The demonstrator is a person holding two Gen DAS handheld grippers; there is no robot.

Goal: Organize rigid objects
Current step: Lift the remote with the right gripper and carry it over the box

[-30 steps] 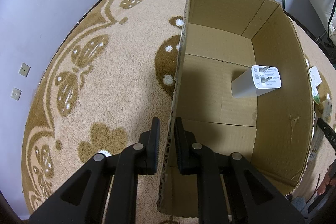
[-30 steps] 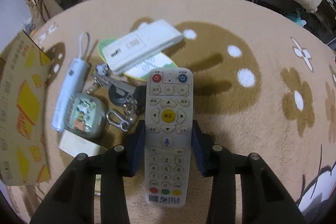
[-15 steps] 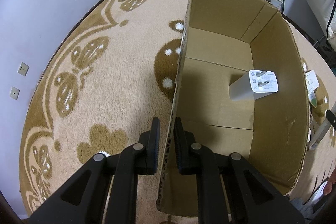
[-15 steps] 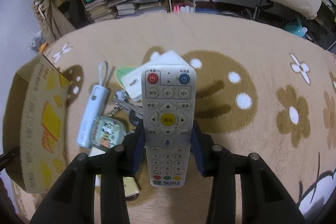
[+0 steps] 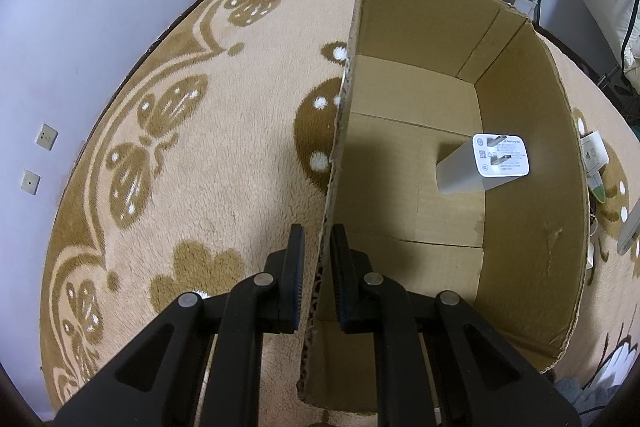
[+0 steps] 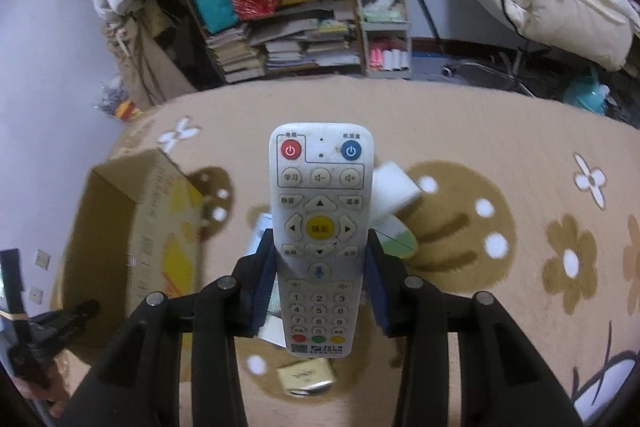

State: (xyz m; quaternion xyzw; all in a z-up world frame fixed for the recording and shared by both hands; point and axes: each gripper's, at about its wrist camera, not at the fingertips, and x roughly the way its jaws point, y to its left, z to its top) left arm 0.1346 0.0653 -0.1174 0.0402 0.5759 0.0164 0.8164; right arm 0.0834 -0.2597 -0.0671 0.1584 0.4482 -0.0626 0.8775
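Since before: my right gripper [image 6: 320, 267] has lifted the remote [image 6: 320, 227] off the rug [image 6: 480, 131]; the clutter it lay among now sits well below.
Right gripper: clenched on the remote's sides, near its middle.
Left gripper [image 5: 318, 247]: pinched shut on the cardboard box's [image 5: 520, 187] near left wall, steadying it.
Box contents: white charger [image 5: 480, 167] standing near the right wall.
Remote's place: in the air, right of the box.
Risk: long remote could pivot in my pads, or clip the box wall and slip out.
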